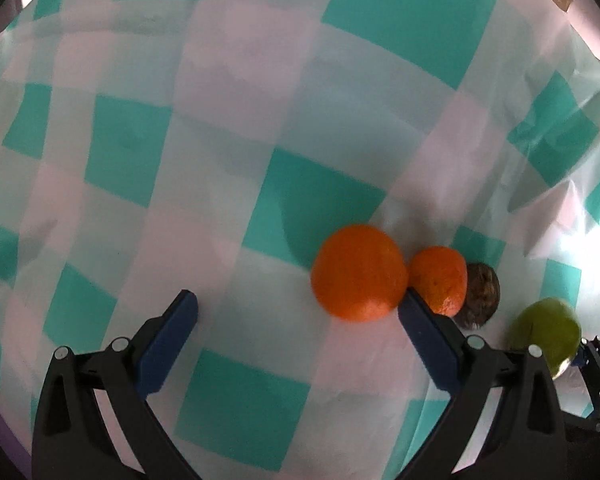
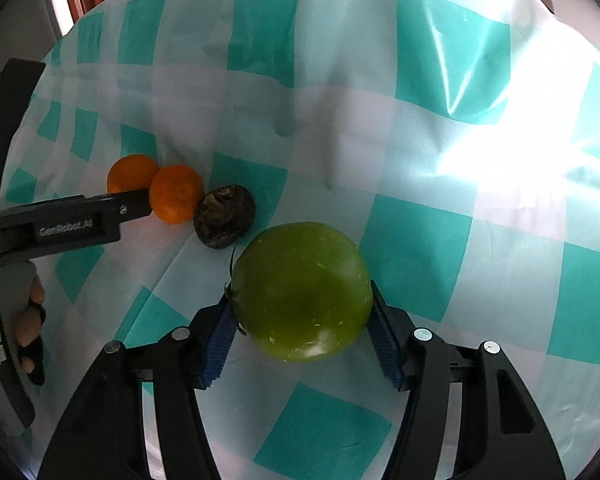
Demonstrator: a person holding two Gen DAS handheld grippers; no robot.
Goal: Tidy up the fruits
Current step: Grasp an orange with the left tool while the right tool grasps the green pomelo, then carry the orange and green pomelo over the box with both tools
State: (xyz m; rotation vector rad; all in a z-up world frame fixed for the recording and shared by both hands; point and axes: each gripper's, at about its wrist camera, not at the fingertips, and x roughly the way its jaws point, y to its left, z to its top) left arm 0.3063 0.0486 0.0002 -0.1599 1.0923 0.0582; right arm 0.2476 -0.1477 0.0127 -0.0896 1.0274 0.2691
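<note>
Right wrist view: two oranges (image 2: 176, 194), a dark wrinkled fruit (image 2: 224, 216) and a green apple (image 2: 302, 292) are lined up on the checked cloth (image 2: 420, 240), left to lower centre. The apple is pinched by the right gripper (image 2: 300, 330); the left gripper (image 1: 300, 312) is spread wide beside the bigger orange (image 1: 358, 272).

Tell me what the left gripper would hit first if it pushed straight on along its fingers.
Probably the larger orange: it lies just ahead of the open left gripper, against its right finger. Left of it lies only tablecloth. Depth is uncertain.
</note>
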